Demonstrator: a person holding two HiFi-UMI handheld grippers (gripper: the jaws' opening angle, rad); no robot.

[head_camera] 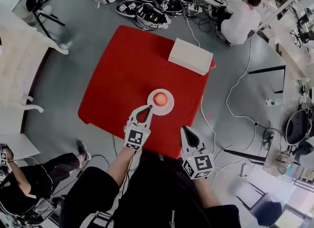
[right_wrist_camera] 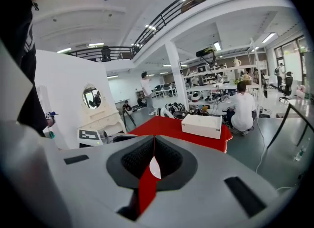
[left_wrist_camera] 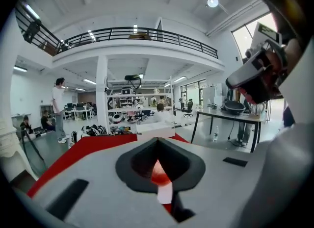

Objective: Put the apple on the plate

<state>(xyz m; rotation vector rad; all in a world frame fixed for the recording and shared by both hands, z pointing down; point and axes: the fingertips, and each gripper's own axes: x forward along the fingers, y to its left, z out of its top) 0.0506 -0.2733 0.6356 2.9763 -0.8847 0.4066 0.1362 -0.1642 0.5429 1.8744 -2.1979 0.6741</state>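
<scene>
A red apple (head_camera: 160, 99) sits on a small white plate (head_camera: 170, 107) near the front edge of the red table (head_camera: 122, 75). My left gripper (head_camera: 148, 107) hovers just in front of the plate's near-left rim, shut and empty. In the left gripper view its closed jaws (left_wrist_camera: 157, 141) frame a slice of the apple (left_wrist_camera: 158, 173) and plate (left_wrist_camera: 165, 193) below. My right gripper (head_camera: 187, 130) is over the table's front edge, right of the plate, shut with nothing in it. Through its gap (right_wrist_camera: 153, 141) a sliver of the plate (right_wrist_camera: 154, 168) shows.
A white box (head_camera: 191, 55) lies on the table's far right corner (right_wrist_camera: 202, 124). Cables trail over the floor on the right. One person (head_camera: 240, 21) crouches beyond the table, another (head_camera: 29, 173) sits at lower left. White furniture (head_camera: 19, 65) stands at left.
</scene>
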